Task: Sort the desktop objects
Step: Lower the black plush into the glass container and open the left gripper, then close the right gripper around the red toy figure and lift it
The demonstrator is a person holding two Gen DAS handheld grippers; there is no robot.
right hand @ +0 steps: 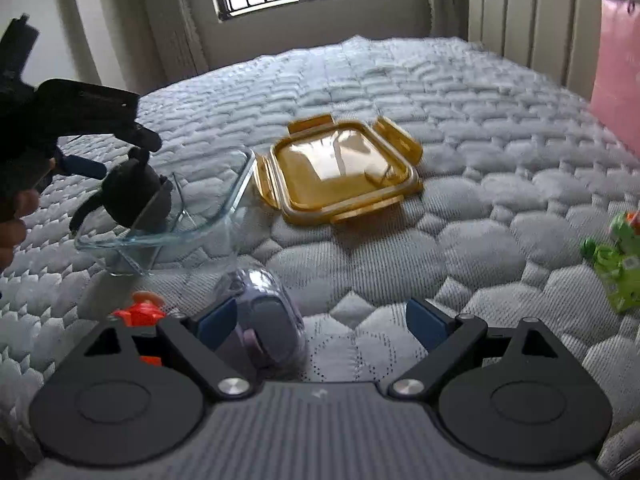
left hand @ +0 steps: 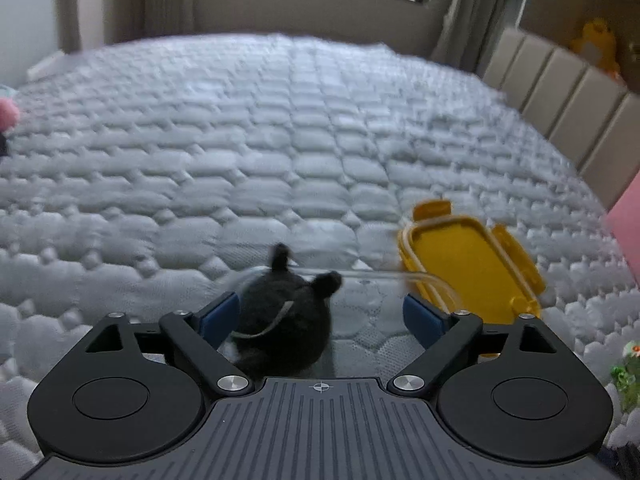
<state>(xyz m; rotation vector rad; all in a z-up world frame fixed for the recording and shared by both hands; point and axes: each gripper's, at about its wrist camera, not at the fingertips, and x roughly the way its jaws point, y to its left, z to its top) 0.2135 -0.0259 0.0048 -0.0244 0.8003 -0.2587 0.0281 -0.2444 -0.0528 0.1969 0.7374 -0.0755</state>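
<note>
A black plush toy (left hand: pixel 286 320) with two ears lies in a clear glass container (right hand: pixel 160 216) on the quilted mattress. My left gripper (left hand: pixel 322 316) is open just above it, the toy against its left finger; the gripper also shows in the right wrist view (right hand: pixel 84 168). A yellow snap lid (right hand: pixel 340 172) lies upside down right of the container, and shows in the left wrist view (left hand: pixel 468 264). My right gripper (right hand: pixel 322 326) is open, low over the mattress, with a pale purple toy (right hand: pixel 264 320) by its left finger.
An orange-red toy (right hand: pixel 140 312) lies left of my right gripper. A green toy (right hand: pixel 616 260) sits at the right. A pink bag (right hand: pixel 618 64) and beige headboard (right hand: pixel 528 24) stand at the right edge. A pink thing (left hand: pixel 8 114) is at far left.
</note>
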